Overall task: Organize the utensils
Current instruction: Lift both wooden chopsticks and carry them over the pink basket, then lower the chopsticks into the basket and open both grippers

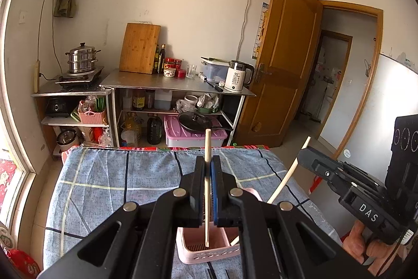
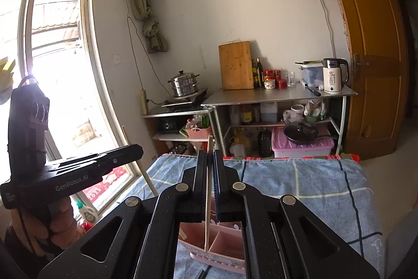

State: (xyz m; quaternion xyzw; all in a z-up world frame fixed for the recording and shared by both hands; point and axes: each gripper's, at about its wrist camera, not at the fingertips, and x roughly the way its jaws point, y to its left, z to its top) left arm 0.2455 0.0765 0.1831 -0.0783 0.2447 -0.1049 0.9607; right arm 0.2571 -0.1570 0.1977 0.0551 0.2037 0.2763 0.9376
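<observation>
we're in a lived-in home kitchen: a steel bench (image 1: 167, 84) carries a cutting board (image 1: 139, 48), sauce bottles (image 1: 162, 58) and a white kettle (image 1: 237, 75), a steamer pot (image 1: 82, 58) sits on a hob, oil jugs and a lidded pan (image 1: 196, 121) fill the shelves below.

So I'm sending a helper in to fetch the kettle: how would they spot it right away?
Find the steel counter against the back wall, beside the brown wooden door. At the counter's end nearest that door stands the kettle. It is the only white jug there, with a black lid and handle.
</observation>
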